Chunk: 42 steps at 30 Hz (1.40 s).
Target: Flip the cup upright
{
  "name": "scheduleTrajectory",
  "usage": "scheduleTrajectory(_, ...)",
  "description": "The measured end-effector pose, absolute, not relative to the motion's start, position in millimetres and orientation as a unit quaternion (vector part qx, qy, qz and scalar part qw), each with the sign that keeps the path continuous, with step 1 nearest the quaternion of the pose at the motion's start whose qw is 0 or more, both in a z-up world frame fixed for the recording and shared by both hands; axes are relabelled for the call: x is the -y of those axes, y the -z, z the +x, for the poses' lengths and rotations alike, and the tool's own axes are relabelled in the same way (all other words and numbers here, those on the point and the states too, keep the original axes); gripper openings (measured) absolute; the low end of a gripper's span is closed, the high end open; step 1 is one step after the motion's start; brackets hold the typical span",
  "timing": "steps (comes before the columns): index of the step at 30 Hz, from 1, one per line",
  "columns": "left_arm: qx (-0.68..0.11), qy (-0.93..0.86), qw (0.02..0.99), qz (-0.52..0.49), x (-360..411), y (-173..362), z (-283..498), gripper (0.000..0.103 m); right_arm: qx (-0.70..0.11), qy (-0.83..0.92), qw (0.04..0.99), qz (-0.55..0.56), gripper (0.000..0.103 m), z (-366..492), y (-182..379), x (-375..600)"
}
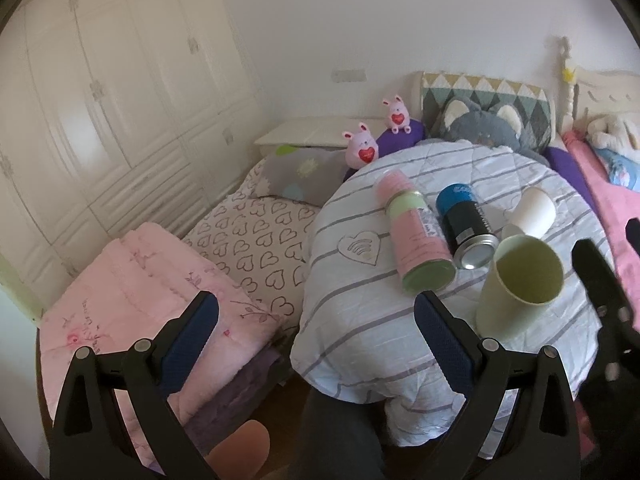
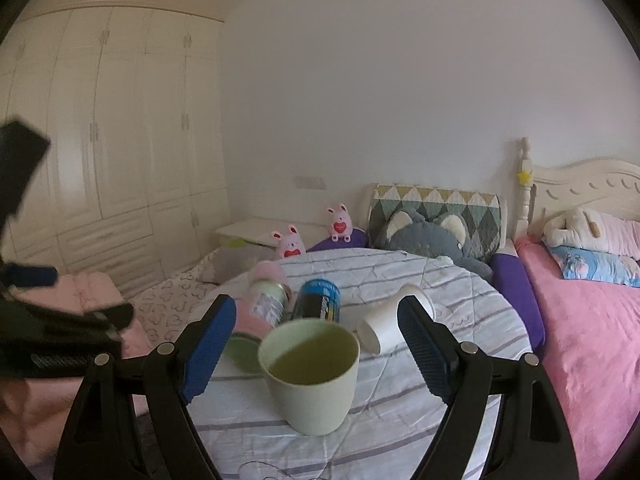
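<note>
A pale green cup (image 2: pixel 312 372) stands upright, mouth up, on the round table covered with a striped white quilt (image 2: pixel 460 292). My right gripper (image 2: pixel 316 352) is open, its blue-padded fingers (image 2: pixel 208 348) on either side of the cup without touching it. The cup also shows in the left wrist view (image 1: pixel 520 284), right of my left gripper (image 1: pixel 316 340), which is open, empty, and hangs over the table's left edge. A white paper cup (image 2: pixel 394 320) lies on its side behind the green cup.
A pink and green bottle (image 1: pixel 416 236) and a blue and black can (image 1: pixel 466 224) lie on their sides on the table. Folded pink bedding (image 1: pixel 140 288) is to the left, a pink bed (image 2: pixel 592 320) to the right, plush toys (image 2: pixel 432 236) behind.
</note>
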<state>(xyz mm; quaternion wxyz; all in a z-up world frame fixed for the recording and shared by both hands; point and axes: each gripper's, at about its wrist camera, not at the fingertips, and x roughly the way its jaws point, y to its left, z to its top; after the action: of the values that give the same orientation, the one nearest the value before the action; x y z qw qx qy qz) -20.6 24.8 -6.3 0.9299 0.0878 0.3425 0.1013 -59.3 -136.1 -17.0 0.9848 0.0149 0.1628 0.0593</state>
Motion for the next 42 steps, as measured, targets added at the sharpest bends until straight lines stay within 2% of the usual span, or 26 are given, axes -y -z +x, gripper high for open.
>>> scheduleTrajectory(8, -0.338, -0.076, 0.934, 0.084, -21, -8, -35, 0.100, -0.219, -0.042, 0.974, 0.048, 0.084, -81, -28, 149)
scheduleTrajectory(19, -0.340, -0.063, 0.932, 0.108, -15, -9, -59, 0.100, -0.290, -0.024, 0.956, 0.036, 0.084, -93, -22, 147)
scheduleTrajectory(42, -0.331, -0.096, 0.934, 0.096, -28, -11, -75, 0.102, -0.299, -0.047, 0.952, 0.036, 0.084, -92, -18, 132)
